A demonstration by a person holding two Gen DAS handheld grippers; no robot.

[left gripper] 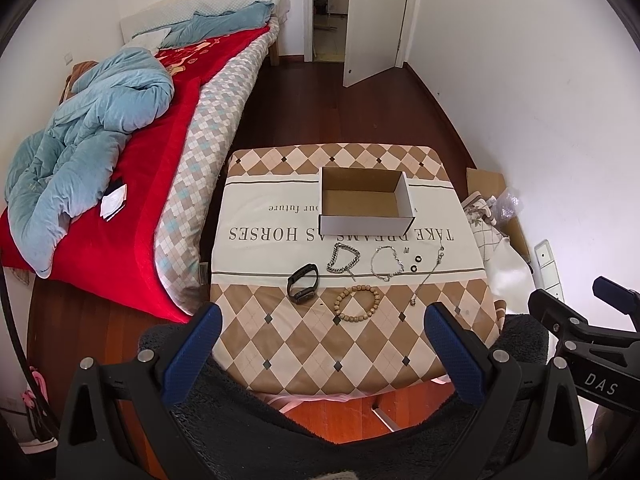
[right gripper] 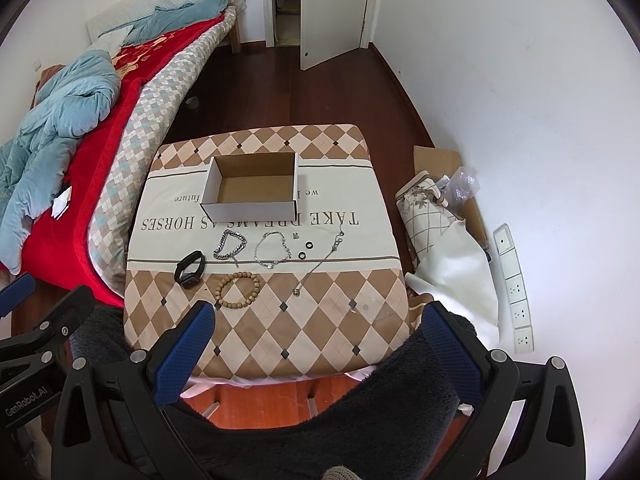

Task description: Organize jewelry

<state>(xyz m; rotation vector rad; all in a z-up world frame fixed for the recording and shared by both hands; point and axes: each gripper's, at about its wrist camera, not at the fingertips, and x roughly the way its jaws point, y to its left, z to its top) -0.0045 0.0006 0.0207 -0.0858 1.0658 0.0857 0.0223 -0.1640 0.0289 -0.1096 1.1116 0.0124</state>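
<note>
An open cardboard box (left gripper: 366,200) (right gripper: 252,191) with nothing inside stands at the far middle of the cloth-covered table (left gripper: 304,344) (right gripper: 304,320). In front of it lie a black wristband (left gripper: 303,282) (right gripper: 191,268), a chunky silver chain bracelet (left gripper: 343,258) (right gripper: 231,245), a thin silver bracelet (left gripper: 385,263) (right gripper: 272,250), two small black rings (left gripper: 416,264) (right gripper: 306,250), a long silver necklace (left gripper: 430,272) (right gripper: 322,260) and a wooden bead bracelet (left gripper: 358,304) (right gripper: 237,290). My left gripper (left gripper: 322,316) and right gripper (right gripper: 316,316) both hover open above the near table edge, holding nothing.
A bed (left gripper: 120,128) (right gripper: 80,112) with a red blanket and blue quilt runs along the left. Flat cardboard, fabric and plastic wrap (left gripper: 496,216) (right gripper: 444,208) lie on the floor at the right, by a white power strip (right gripper: 514,284). A door (left gripper: 376,20) stands ajar behind.
</note>
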